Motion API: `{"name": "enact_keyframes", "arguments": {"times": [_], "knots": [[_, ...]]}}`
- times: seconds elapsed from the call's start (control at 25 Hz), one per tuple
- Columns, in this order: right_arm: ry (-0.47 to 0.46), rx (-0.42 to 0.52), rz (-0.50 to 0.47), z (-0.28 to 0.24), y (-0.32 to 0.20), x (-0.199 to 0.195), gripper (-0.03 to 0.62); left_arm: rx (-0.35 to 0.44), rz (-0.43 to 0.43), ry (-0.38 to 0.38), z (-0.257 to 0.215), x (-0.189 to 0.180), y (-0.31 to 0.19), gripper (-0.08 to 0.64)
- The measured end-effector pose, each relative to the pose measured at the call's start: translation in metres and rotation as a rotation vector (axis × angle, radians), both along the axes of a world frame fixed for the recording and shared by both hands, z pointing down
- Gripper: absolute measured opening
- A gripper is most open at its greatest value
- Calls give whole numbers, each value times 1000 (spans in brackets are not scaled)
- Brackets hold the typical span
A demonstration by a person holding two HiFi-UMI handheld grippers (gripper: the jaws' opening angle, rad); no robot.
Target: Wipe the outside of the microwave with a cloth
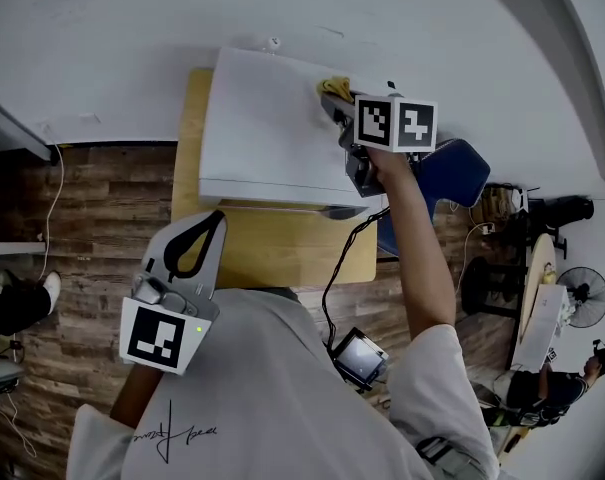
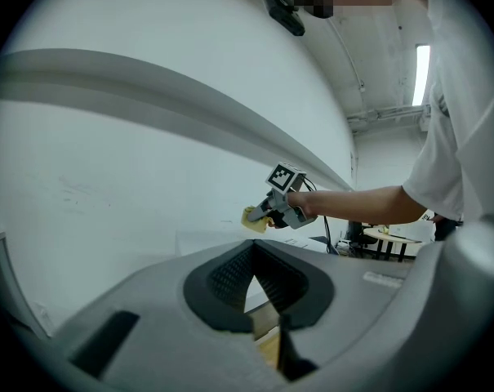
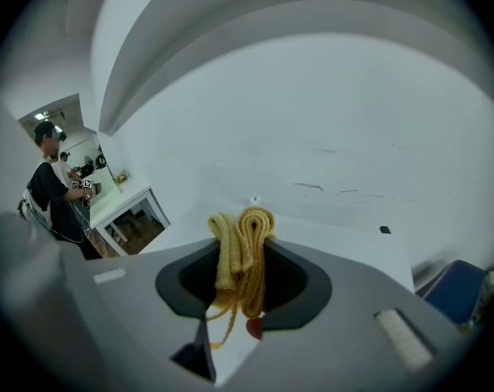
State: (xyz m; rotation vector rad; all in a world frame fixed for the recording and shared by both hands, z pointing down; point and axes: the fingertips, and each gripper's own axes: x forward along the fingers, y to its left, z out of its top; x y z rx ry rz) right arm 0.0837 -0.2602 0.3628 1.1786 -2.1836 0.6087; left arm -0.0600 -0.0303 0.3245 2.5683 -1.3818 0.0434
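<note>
Wiping stage, top panel, by judgement. Head view: white box-shaped microwave (image 1: 267, 128) on light wooden table (image 1: 282, 258); right gripper (image 1: 338, 106) holds a folded yellow knitted cloth (image 1: 333, 87) at the top's far right corner; left gripper (image 1: 190, 250) held low, well apart from the work. Left gripper view: jaws together, nothing between them. Right gripper view: jaws clamped on the cloth, loose threads hanging; contact with the panel probable, not certain. Next move calls for a sweep across the top, then the sides.

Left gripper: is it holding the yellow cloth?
No, the left gripper has its jaws together with nothing between them; the yellow cloth is clamped in the right gripper.
</note>
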Motion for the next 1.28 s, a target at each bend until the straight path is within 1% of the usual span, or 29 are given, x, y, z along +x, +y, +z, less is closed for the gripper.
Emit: {"name": "enact_keyframes", "arguments": {"times": [0.36,0.52,0.64,0.88,1.08,1.2,1.28], "knots": [[69,-3,129,1,-8,106,127,-12,33,0,1,30,-12,0],[146,10,174,4,-9,150,127,-22,43,0,3,42,-17,0],[181,1,199,10,-7,176,127,-30,46,-1,-1,49,-20,0],[201,-3,218,17,-7,206,127,-28,37,-24,-7,65,-25,0],[260,3,210,32,-4,223,126,-37,-17,-38,-4,75,-23,0],[252,1,202,39,1,225,126,-29,-26,-75,0,82,-20,0],[239,1,203,41,2,225,124,-26,-35,-77,-1,87,-20,0]]}}
